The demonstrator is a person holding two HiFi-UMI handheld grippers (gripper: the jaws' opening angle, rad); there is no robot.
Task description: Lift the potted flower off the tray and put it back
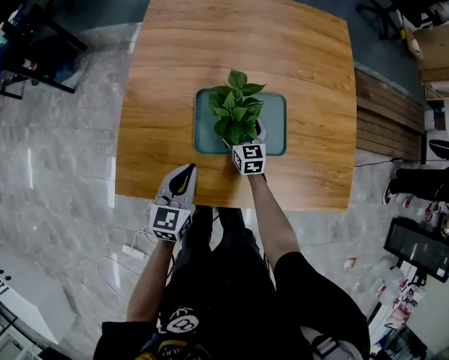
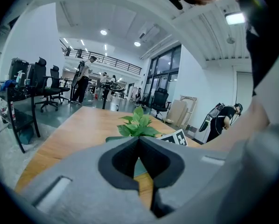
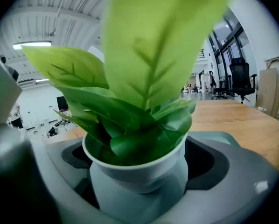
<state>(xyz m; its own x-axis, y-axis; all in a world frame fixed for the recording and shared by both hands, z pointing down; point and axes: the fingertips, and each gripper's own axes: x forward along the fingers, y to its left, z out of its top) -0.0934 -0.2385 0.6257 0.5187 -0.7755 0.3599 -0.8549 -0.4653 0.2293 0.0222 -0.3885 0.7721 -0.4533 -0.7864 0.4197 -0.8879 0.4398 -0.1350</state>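
Observation:
A leafy green plant (image 1: 236, 111) in a white pot (image 1: 257, 132) stands on a grey-green tray (image 1: 277, 126) in the middle of the wooden table (image 1: 209, 51). My right gripper (image 1: 248, 139) reaches in from the near side. In the right gripper view the pot (image 3: 139, 181) sits between the two wide-spread jaws, with dark gaps on both sides, so the right gripper (image 3: 139, 171) is open around it. My left gripper (image 1: 185, 172) hovers at the table's near edge, left of the tray, its jaws shut with nothing in them (image 2: 139, 141). The plant (image 2: 137, 125) shows beyond its tip.
The table's near edge (image 1: 209, 201) lies just under both grippers. A slatted wooden bench (image 1: 390, 118) flanks the table's right side. Office chairs (image 2: 46, 85) and desks stand to the left, and people (image 2: 83, 80) are farther back. A power strip with cables (image 1: 134, 250) lies on the floor.

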